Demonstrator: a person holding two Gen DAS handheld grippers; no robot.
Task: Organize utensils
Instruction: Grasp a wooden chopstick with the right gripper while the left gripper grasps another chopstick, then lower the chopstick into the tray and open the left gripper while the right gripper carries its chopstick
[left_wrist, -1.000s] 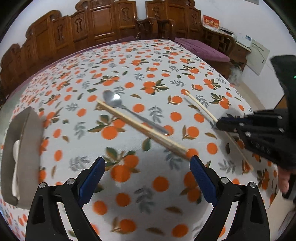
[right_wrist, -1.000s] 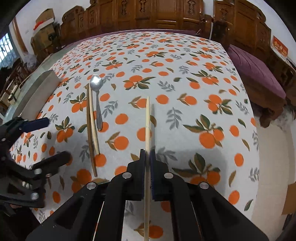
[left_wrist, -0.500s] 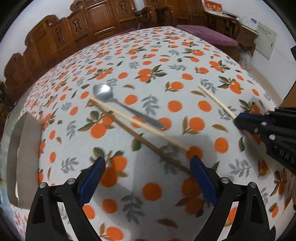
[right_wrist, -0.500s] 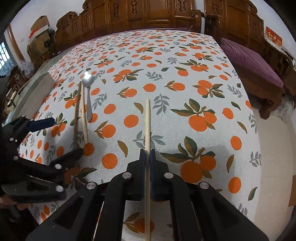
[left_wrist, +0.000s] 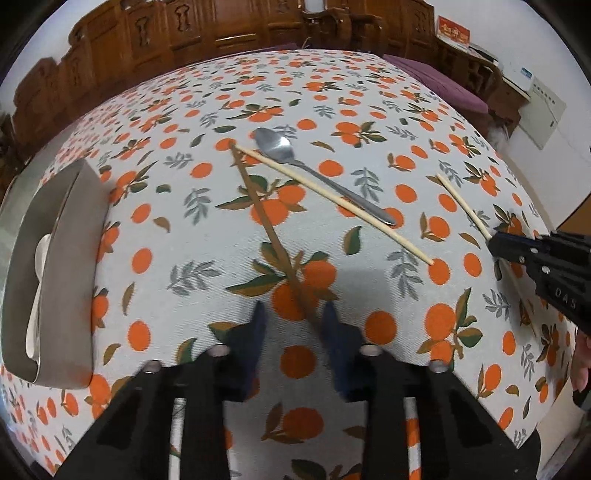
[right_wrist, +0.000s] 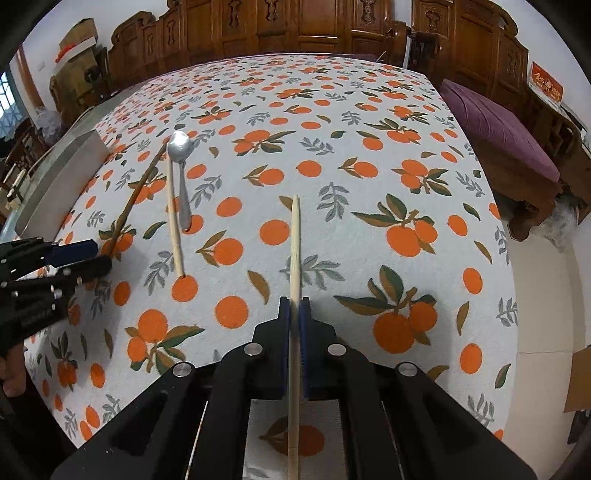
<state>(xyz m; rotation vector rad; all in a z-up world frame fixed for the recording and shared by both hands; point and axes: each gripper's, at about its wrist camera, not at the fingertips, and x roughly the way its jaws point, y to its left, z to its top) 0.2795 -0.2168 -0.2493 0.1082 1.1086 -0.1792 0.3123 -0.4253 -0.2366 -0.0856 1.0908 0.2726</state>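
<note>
- The left gripper (left_wrist: 291, 323) hangs over the near edge of the table (left_wrist: 369, 74), its blue jaws closing around the near end of a dark brown chopstick (left_wrist: 266, 225). A gap shows on one side, so the pads do not yet look to be pressing on it.
- The right gripper (right_wrist: 294, 321) is clamped on a pale chopstick (right_wrist: 294, 236) near the table's near right corner, the stick running forward between the pads, probably held ready to pair with another.
- A second pale chopstick (left_wrist: 332, 199) lies loose on the cloth in the middle of the table, its far tip touching the brown one's far tip so the two fan out in a V.
- A metal spoon (left_wrist: 317, 173) lies just beside that pale chopstick, bowl toward the far edge.
- A grey tray (left_wrist: 66, 266) sits at the table's left edge, presumably where the utensils belong. It holds something white (left_wrist: 37, 288); what it is cannot be told.
- A bit of the person's hand (left_wrist: 581, 363) shows behind the right gripper.
</note>
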